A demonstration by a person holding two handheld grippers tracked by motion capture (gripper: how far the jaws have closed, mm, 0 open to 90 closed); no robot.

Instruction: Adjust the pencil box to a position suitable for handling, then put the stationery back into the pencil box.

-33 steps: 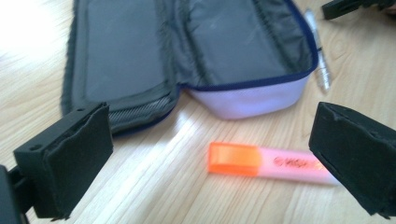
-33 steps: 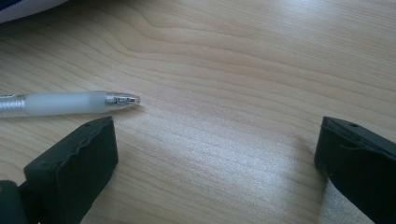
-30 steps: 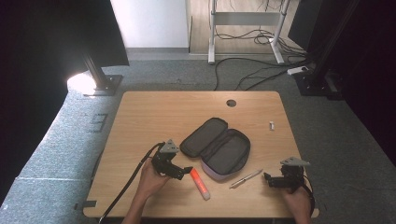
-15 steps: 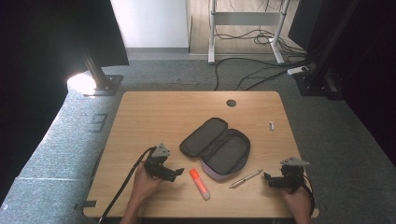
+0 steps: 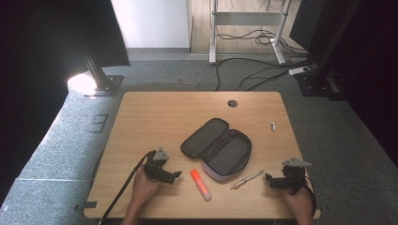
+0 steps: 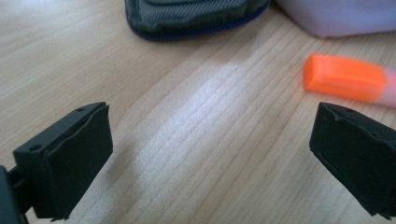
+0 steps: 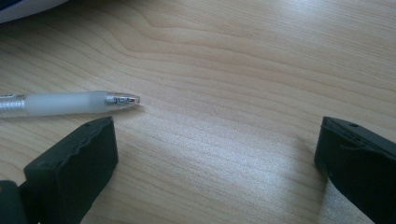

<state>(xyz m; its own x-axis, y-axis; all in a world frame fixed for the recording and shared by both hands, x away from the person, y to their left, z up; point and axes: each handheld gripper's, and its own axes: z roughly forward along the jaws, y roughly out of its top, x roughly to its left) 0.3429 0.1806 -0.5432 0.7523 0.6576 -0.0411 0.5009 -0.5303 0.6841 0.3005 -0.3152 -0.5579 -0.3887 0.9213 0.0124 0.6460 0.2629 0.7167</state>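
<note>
One open pencil case, one orange marker and one pen lie between the left gripper and the right gripper, both with jaws spread wide and empty. The right gripper view shows the pen's tip close up.

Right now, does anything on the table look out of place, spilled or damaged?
Nothing stands out. The case lies open and flat on the table, with the highlighter and pen loose beside it. A small white item sits apart near the right edge. No spill or damage is visible.
</note>
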